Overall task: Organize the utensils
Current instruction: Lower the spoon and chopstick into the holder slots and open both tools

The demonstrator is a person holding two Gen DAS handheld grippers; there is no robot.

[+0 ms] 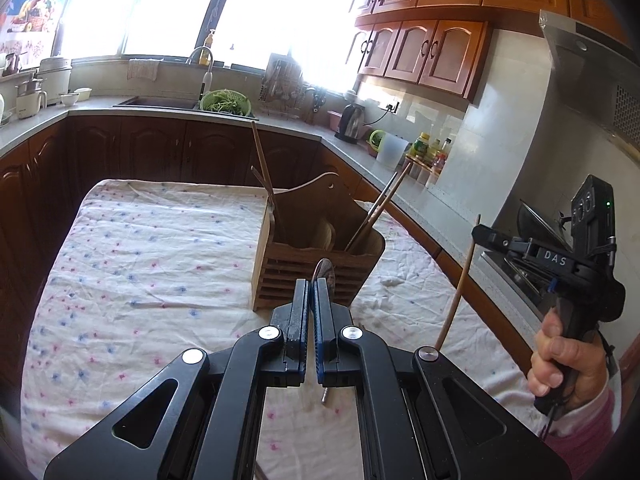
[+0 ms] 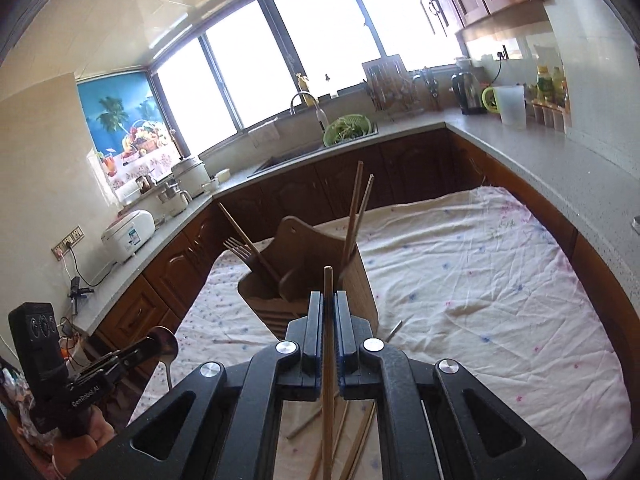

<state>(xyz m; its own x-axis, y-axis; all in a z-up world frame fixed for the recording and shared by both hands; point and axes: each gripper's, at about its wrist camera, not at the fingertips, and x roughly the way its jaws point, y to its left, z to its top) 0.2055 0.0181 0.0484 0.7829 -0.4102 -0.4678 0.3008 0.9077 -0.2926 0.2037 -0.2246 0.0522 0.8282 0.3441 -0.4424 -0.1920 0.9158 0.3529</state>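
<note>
Holding a single wooden chopstick (image 2: pixel 328 320) upright between its pads, the right hand-held gripper (image 2: pixel 328 300) is clenched on it above the table (image 2: pixel 480 280), which is covered with a flowered cloth. The left hand-held gripper (image 1: pixel 311 292) is also clenched, on a metal spoon (image 1: pixel 324 270) whose bowl sticks up past the fingertips. The wooden utensil holder (image 1: pixel 316 240) stands on the cloth just in front of both, already with a fork (image 2: pixel 238 246) and some chopsticks inside. More loose chopsticks (image 2: pixel 352 432) lie on the cloth under the right hand-held gripper.

In my judgement the main risk is the thin chopstick: it is pinched at one narrow place only, so it can swing or slip out if the hand tilts fast. Its lower end may also hit the holder's rim or the chopsticks that lean out of the compartments, and miss the opening. The spoon is held by its neck, so the long handle hanging below could catch the holder's front wall, or push the light holder across the cloth.

Readable writing: "DAS" on the right hand-held gripper as the left view shows it, and "GenRobot.AI" on the left one in the right view. Bottle labels on the counter are too small to read.
</note>
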